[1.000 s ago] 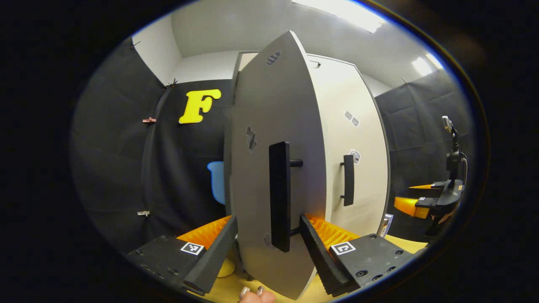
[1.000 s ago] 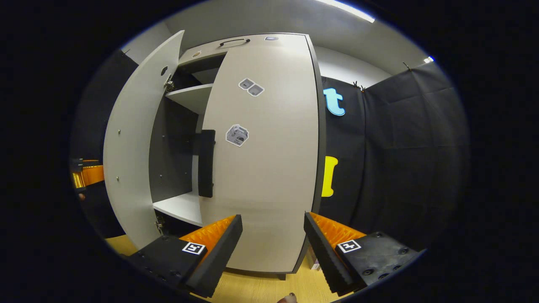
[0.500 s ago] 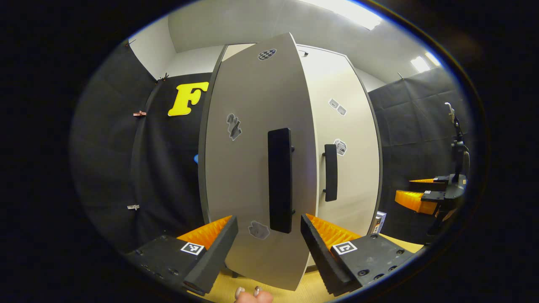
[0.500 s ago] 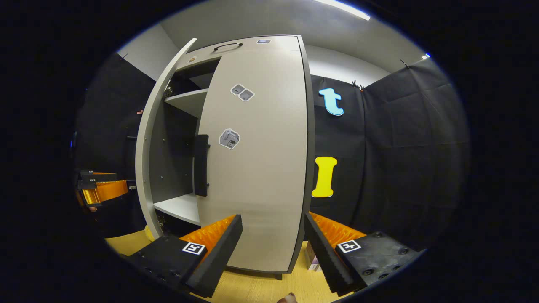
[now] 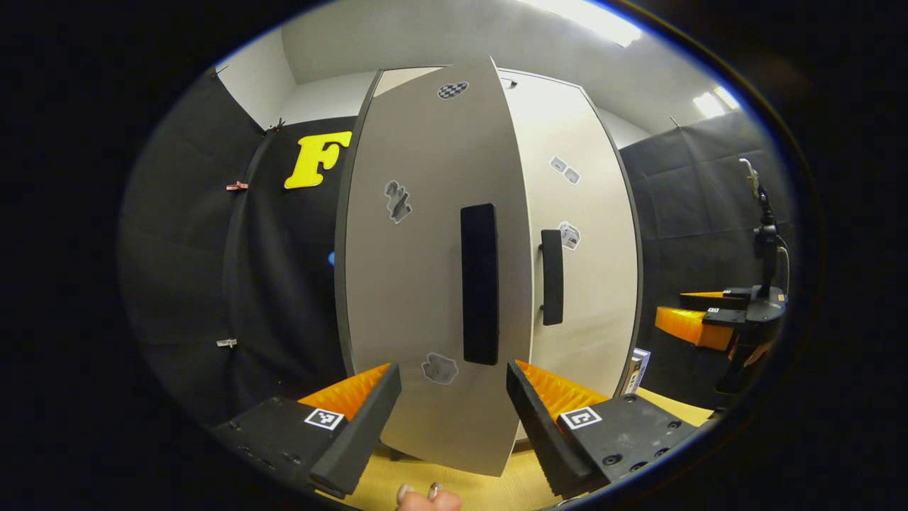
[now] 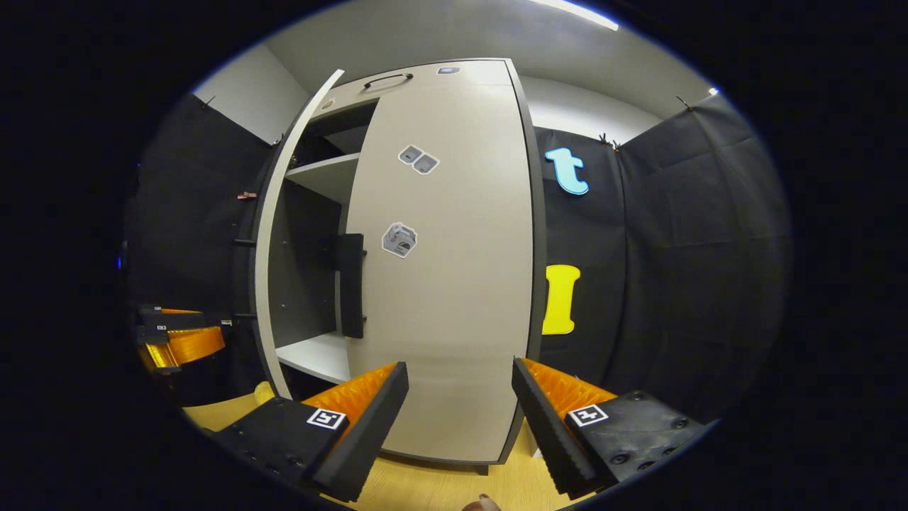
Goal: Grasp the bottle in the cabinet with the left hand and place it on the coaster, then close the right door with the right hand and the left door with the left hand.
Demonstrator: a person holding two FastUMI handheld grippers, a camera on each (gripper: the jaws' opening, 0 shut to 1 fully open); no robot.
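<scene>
The left door (image 5: 425, 284) of the cabinet (image 6: 454, 67) stands nearly closed but not quite: in the right gripper view it (image 6: 273, 255) is seen edge-on, ajar, with a shelf (image 6: 323, 170) and the dark interior visible in the gap. The right door (image 6: 447, 284) lies flush against the cabinet front, so that step looks done. No bottle can be made out on the visible shelves; a small yellow shape (image 6: 264, 392) on the wooden surface (image 6: 425, 490) near the cabinet foot may be the coaster, but it is too small to tell. By my reading, what is left is pressing the left door fully home. The left hand-held gripper (image 5: 454, 419) is released, its fingers spread wide and empty, facing the left door's outer face just below its black handle (image 5: 479, 284); I cannot tell whether a fingertip touches the panel. The right hand-held gripper (image 6: 460, 422) is likewise released and holds nothing, hovering in front of the lower right door, and shows at the far right of the left gripper view (image 5: 691, 326).
</scene>
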